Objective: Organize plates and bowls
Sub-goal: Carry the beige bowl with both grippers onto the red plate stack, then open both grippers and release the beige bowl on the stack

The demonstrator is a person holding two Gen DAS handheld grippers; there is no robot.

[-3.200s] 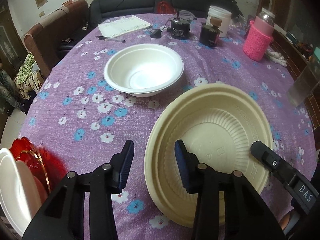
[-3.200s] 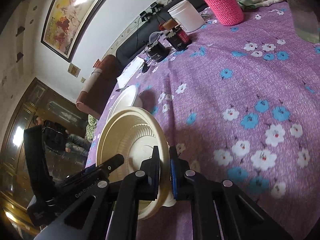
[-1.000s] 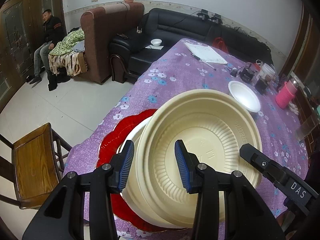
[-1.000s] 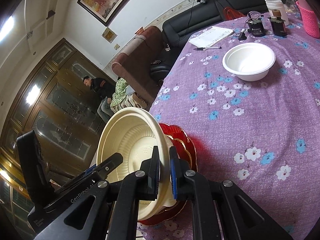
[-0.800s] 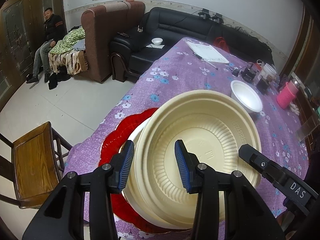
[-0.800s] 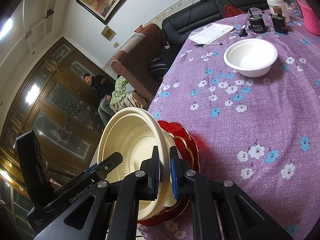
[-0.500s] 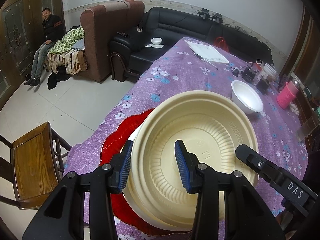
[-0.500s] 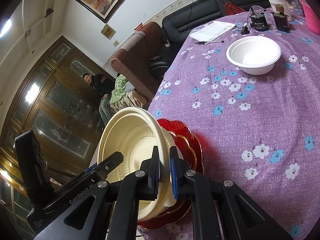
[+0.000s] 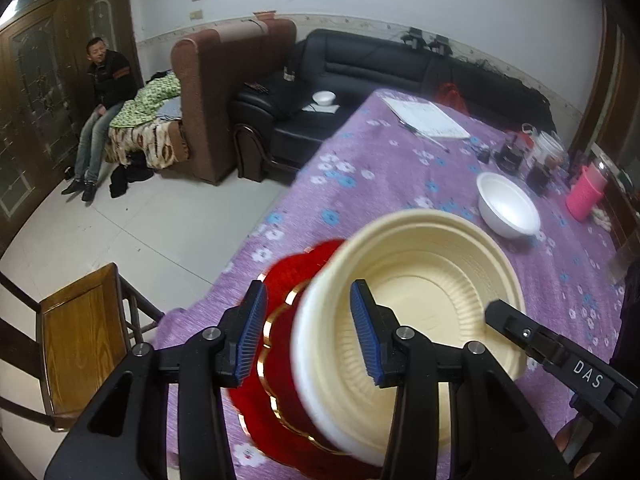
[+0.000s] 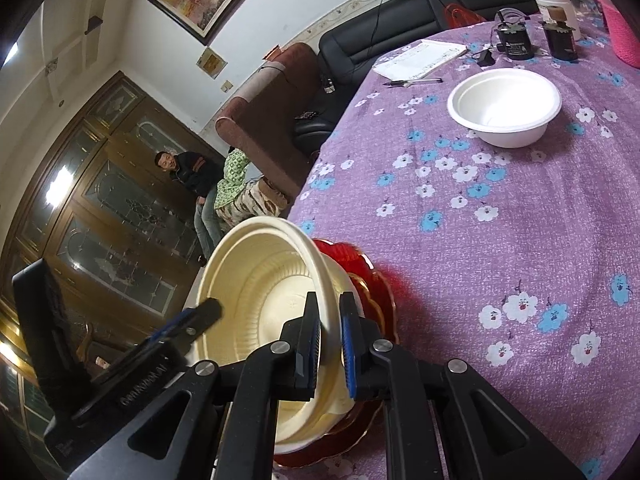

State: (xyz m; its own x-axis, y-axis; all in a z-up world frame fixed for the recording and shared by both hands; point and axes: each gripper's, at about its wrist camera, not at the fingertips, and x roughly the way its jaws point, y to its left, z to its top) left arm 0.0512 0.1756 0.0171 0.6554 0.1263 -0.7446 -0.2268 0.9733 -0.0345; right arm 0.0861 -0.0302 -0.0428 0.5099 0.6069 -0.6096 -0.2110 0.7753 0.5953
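A cream ribbed bowl (image 9: 424,280) rests tilted on a white plate (image 9: 316,380), which lies on a stack of red gold-rimmed plates (image 9: 280,360) at the table's near corner. My right gripper (image 10: 330,340) is shut on the cream bowl's (image 10: 260,280) near rim. My left gripper (image 9: 306,332) straddles the opposite rim, one finger inside the bowl and one over the red plates. Its jaws are opening and the pads stand clear of the wall. A white foam bowl (image 9: 508,210) sits alone farther along the table (image 10: 504,108).
The purple flowered tablecloth (image 9: 400,184) drops off just left of the stack. A wooden chair (image 9: 80,340) stands below that edge. A notebook (image 9: 428,118), a pen (image 10: 412,82), dark jars (image 10: 516,42) and a pink knit sleeve (image 9: 584,198) sit at the far end. A person sits by the sofa.
The cream bowl has settled lower and to the right on the stack, baring more of the red plates on the left. The right gripper has kept its hold on the rim.
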